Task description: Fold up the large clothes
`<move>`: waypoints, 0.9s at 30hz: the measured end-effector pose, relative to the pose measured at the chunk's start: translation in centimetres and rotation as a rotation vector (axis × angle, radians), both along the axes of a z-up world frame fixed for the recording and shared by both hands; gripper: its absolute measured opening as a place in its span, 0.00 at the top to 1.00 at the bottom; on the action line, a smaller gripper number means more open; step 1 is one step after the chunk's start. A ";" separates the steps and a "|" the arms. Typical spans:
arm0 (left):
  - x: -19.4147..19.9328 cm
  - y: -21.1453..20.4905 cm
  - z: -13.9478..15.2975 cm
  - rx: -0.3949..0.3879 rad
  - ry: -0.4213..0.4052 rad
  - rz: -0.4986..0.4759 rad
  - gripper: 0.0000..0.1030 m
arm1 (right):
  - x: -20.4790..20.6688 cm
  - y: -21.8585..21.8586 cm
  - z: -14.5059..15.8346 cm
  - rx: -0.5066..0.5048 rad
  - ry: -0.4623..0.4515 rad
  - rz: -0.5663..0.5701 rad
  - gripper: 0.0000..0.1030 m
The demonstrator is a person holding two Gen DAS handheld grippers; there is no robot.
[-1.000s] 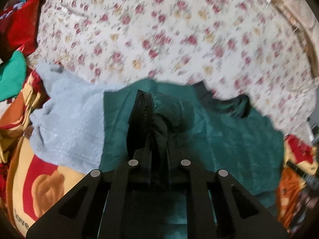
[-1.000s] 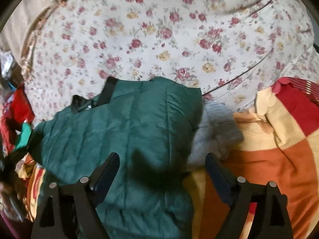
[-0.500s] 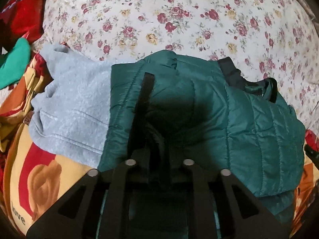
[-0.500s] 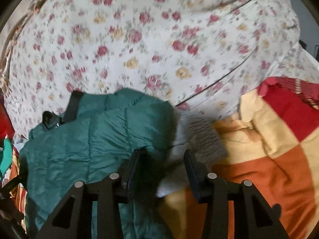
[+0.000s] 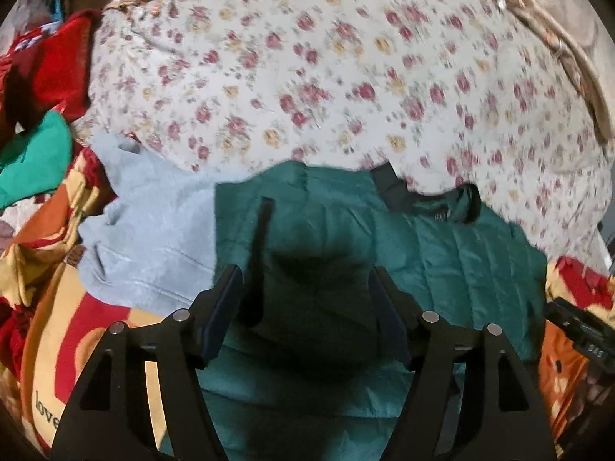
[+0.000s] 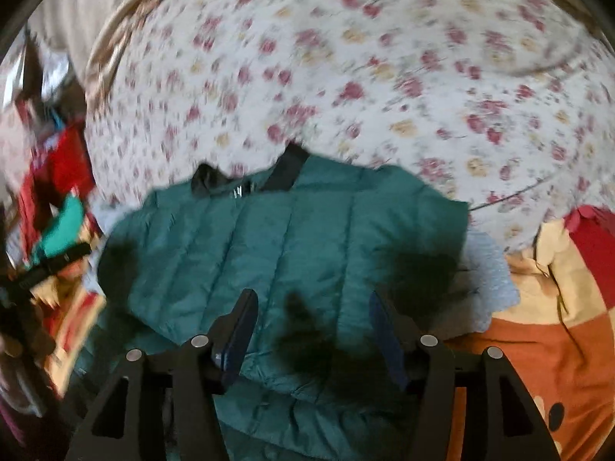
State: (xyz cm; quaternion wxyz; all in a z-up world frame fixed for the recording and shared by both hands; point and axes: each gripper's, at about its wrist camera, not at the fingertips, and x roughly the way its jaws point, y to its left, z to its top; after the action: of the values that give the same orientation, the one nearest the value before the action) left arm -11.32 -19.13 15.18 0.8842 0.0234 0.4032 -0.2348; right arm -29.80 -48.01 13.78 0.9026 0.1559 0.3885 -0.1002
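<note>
- The left gripper [image 5: 307,299] hangs with its jaws spread wide and nothing between them, just above the near part of the green quilted jacket [image 5: 453,253].
- The right gripper [image 6: 313,319] is likewise spread, released, with only jacket fabric [image 6: 292,238] showing below the gap; whether the fingertips touch the cloth cannot be told.
- The jacket lies folded into a compact shape on the bed, its near edge under both tools and its far edge against the floral sheet [image 5: 326,77].
- In the left wrist view a dark strip of lining or zipper edge [image 5: 261,238] runs from the far edge toward the left finger, and a black collar [image 5: 396,188] shows at the jacket's far right.
- In the right wrist view the same black collar [image 6: 284,169] sits at the far edge of the jacket, slightly left of centre.
- A grey fleece garment [image 5: 150,230] lies partly under the jacket, sticking out on the left in the left wrist view and on the right [image 6: 488,276] in the right wrist view.
- A patterned blanket in orange, cream and red [image 6: 549,326] lies under the fleece, near and to the right.
- Red and bright green clothes [image 5: 38,115] are heaped at the far left.
- Both views are blurred, most of all the floral sheet.
</note>
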 end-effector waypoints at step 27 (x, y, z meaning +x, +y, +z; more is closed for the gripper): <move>2.9 -2.7 -6.9 0.131 0.080 0.027 0.26 | 6.5 7.7 -5.5 -0.106 0.108 0.087 0.41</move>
State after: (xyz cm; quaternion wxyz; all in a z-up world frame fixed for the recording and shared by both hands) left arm -8.41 -21.80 8.26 0.8669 0.0662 0.4532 -0.1968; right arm -23.32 -40.33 8.31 0.8908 0.0853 0.4371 -0.0896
